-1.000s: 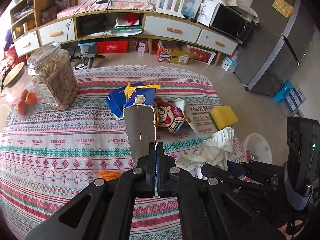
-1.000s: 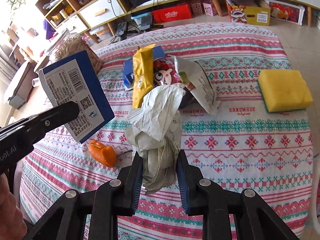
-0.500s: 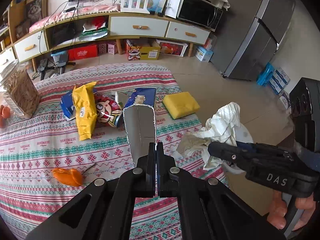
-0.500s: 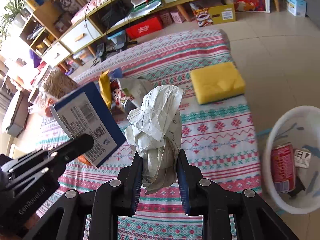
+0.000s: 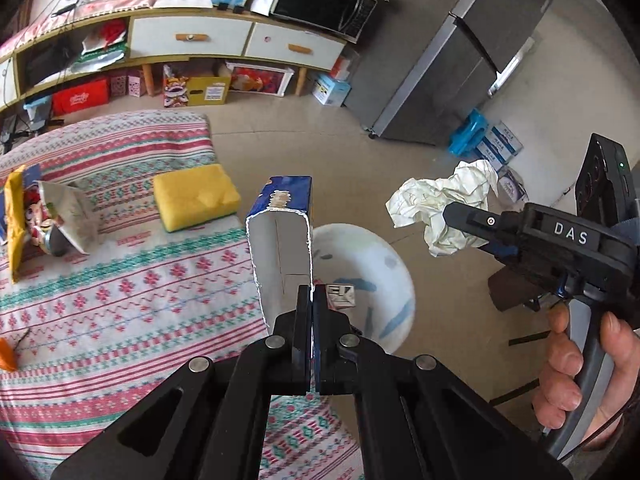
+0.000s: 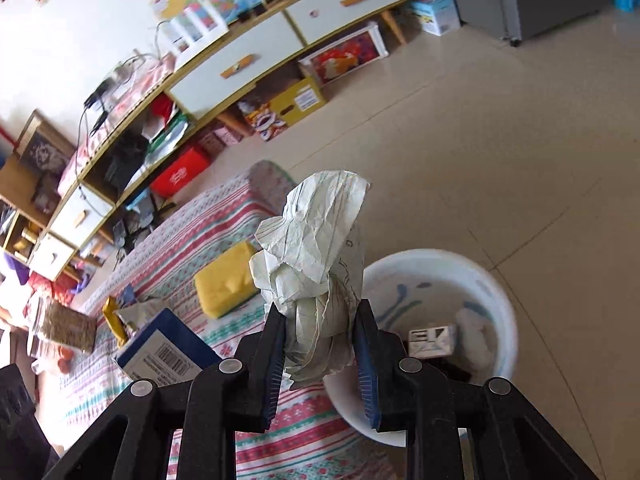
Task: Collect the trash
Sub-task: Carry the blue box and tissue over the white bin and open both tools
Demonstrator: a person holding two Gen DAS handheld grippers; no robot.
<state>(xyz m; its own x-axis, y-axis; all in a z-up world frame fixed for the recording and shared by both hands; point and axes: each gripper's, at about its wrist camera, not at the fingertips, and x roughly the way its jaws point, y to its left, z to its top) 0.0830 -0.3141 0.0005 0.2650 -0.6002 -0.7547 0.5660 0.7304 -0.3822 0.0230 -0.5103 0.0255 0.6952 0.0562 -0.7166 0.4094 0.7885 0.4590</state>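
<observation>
A: Clamping seen both sides? L gripper (image 5: 311,300) is clenched on the blue carton (image 5: 282,240), held above the white bin's (image 5: 394,264) rim, table-side.

B: Yes. R gripper (image 6: 320,344) is pinched on crumpled paper (image 6: 316,264), held over the bin's near edge. Yellow sponge (image 5: 194,200) is left on the tablecloth (image 5: 120,300), beyond the bin.

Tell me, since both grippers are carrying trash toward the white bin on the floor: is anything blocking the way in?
Nothing visible blocks it. The white bin stands open-topped beside the table, with only trash lying in its bottom. The right gripper holds the crumpled paper and the left gripper holds the blue carton.
</observation>
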